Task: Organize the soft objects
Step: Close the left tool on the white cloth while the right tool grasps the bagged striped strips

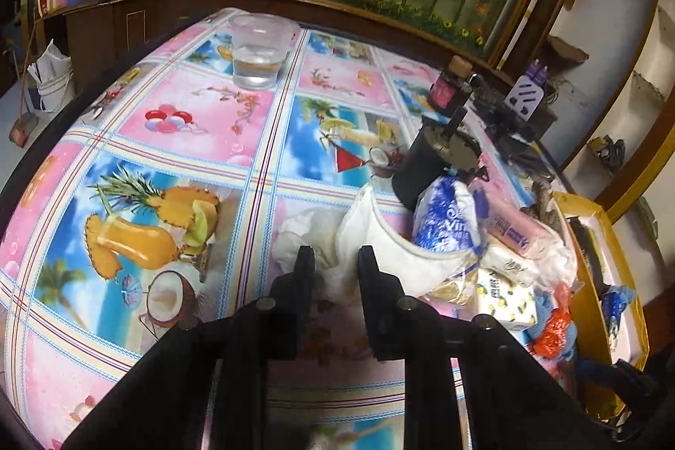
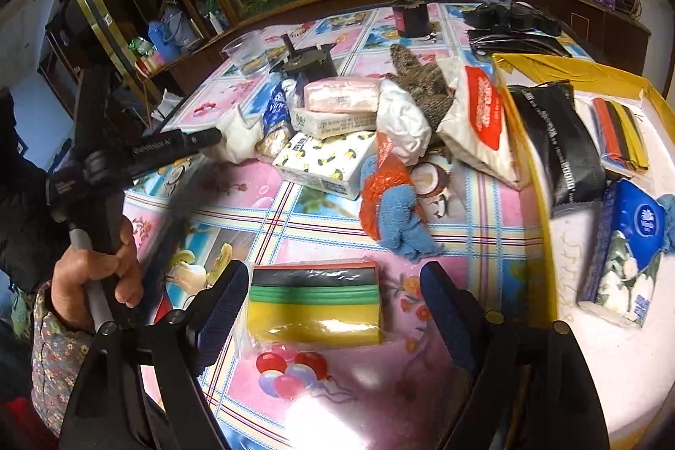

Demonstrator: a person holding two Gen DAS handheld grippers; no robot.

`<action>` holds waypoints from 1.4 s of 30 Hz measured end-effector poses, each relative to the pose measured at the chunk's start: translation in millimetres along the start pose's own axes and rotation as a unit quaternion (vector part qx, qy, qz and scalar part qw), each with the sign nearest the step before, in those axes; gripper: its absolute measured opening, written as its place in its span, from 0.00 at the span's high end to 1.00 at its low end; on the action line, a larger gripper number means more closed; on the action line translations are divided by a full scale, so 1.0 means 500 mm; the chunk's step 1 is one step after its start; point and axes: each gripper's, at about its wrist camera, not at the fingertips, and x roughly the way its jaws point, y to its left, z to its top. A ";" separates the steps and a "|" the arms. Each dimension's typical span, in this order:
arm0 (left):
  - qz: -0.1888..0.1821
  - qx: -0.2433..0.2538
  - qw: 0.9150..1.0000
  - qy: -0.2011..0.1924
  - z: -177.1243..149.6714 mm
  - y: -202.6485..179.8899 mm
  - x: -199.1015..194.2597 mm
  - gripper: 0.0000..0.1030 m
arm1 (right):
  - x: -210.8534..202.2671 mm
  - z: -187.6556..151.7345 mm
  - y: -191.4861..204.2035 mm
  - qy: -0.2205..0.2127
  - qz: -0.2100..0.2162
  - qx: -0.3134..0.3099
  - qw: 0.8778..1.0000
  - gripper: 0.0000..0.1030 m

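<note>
**Right jaws wide around sponge pack, left jaws nearly together by white cloth**

Sponge pack (image 2: 314, 304) flat on table (image 2: 485, 205), clear wrap, stripes black/green/yellow, long axis running left-right across right wrist view, square to the fingers. Sits just beside the yellow-rimmed tray (image 2: 544, 197), outside it.

Right hand-held gripper (image 2: 333, 294): jaws spread wide, one finger at each short end of the pack, gaps visible both sides, pads not pressing.

Left hand-held gripper (image 1: 335, 260): jaws drawn close together, narrow gap left. White cloth (image 1: 337, 239) lies right at the fingertips; cannot tell whether a fold is pinched. Hand (image 2: 95, 277) with floral sleeve gripping its handle, seen in right wrist view.

Rest of the soft pile near the middle of the table: lemon-print tissue pack (image 2: 325, 161), pink pack (image 2: 341, 95), orange mesh with blue cloth (image 2: 396, 205), red-label white pack (image 2: 481, 121).

In tray: black pouch (image 2: 557, 150), blue tissue pack (image 2: 624, 256), a second striped pack (image 2: 618, 136).

Writing: "Vin…" partly readable on blue-white bag (image 1: 443, 218); other labels too blurred.

Clear cup (image 1: 259, 49) with water at far edge.
</note>
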 end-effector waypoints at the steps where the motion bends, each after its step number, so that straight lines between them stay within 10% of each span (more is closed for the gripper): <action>1: 0.000 0.000 1.000 -0.002 0.001 0.000 -0.002 0.80 | 0.011 -0.001 0.003 0.010 0.002 0.001 1.000 0.16; 13: -0.022 -0.013 1.000 0.001 0.005 0.015 -0.008 0.80 | 0.019 -0.083 0.123 0.104 0.079 -0.128 0.983 0.15; 25: -0.028 -0.036 0.999 0.006 0.007 0.037 -0.005 0.59 | 0.064 -0.034 0.152 0.088 0.028 -0.237 0.967 0.15; 28: -0.028 -0.035 0.999 0.006 0.007 0.037 -0.005 0.57 | 0.088 -0.042 0.159 0.103 0.032 -0.243 0.964 0.34; 29: -0.028 -0.035 0.999 0.006 0.007 0.037 -0.005 0.57 | 0.086 -0.042 0.160 0.093 0.020 -0.244 0.965 0.55; 31: -0.028 -0.034 0.999 0.007 0.007 0.038 -0.006 0.50 | 0.086 -0.031 0.155 0.089 0.026 -0.231 0.969 0.60; 34: -0.031 -0.033 0.999 0.006 0.006 0.036 -0.005 0.32 | 0.063 0.005 0.135 0.035 0.027 -0.181 0.982 0.61; 42: 0.002 0.026 0.999 0.035 -0.008 -0.013 0.035 0.29 | 0.017 0.062 0.060 -0.123 0.052 -0.057 0.989 0.61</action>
